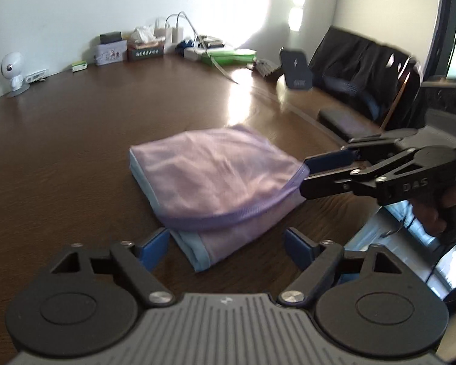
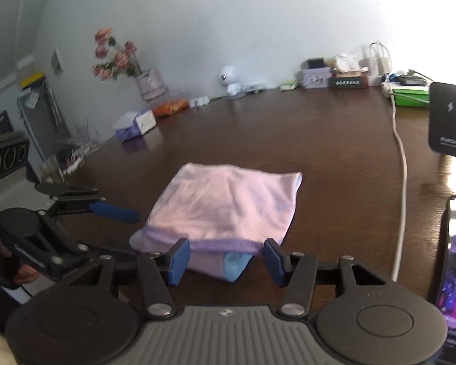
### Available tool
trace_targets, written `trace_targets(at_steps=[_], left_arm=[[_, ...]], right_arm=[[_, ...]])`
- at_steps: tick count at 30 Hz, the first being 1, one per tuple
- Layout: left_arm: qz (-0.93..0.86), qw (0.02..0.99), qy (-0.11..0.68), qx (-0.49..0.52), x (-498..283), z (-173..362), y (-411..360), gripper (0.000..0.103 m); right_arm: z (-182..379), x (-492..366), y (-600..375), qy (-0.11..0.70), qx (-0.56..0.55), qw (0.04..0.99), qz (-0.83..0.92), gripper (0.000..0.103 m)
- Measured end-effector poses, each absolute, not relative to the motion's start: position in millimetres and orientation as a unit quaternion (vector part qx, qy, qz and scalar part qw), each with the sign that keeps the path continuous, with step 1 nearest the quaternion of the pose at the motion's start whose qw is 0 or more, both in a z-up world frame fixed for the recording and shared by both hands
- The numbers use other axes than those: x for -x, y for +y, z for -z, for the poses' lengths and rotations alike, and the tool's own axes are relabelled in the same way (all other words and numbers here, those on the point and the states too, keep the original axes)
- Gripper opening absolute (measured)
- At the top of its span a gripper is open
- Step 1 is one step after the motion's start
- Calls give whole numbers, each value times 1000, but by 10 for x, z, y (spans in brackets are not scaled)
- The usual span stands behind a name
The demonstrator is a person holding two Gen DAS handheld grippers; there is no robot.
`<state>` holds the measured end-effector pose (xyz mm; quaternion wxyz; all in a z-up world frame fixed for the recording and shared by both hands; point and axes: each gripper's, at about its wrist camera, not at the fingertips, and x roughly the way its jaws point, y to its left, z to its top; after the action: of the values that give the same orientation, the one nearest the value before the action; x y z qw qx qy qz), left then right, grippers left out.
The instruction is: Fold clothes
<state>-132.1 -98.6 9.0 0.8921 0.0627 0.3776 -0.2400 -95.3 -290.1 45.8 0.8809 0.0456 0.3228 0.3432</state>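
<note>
Two unclenched grippers, left point(image 1: 226, 248) and right point(image 2: 225, 260), beside folded lilac garment point(image 1: 215, 176).

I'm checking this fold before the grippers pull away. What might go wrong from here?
1. The folded lavender garment lies loosely, with a light blue layer poking out under its purple hem, so it may spring open.
2. The right gripper, open, straddles that hem and might snag it.
3. The white cable lies close by on the table.

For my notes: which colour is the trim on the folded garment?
Purple trim on the pale lilac folded garment; clearest in the left wrist view.
</note>
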Motion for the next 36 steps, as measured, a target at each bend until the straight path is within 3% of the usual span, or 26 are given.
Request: trace_targets(at_steps=[5,7,9,12,15,18,23,36], left_arm=[[234,893,379,-68,1283,-34,-931,68],[228,896,376,-64,1259,-31,-876,51],[225,897,376,-57,1206,-33,-808,42],[215,899,376,-58,1061,-41,-721,39],[205,900,382,-57,804,-62,-630,23],[200,898,387,-53,473,-85,-608,15],[202,898,388,-52,-205,-74,-596,8],[151,912,380,4,-2797,-40,-217,6]], right_arm=[[-429,1018,-2857,327,-21,881,-342,52],[-425,1016,-2826,328,-17,881,-341,52],[-422,1015,-2780,327,-7,882,-338,50],[-426,999,-2659,324,14,888,-327,40],[-448,892,-2498,328,33,889,-318,37],[-498,676,-2340,342,40,887,-307,26],[-595,-88,-2155,372,28,886,-274,18],[-519,-2735,-1649,376,-15,905,-199,16]])
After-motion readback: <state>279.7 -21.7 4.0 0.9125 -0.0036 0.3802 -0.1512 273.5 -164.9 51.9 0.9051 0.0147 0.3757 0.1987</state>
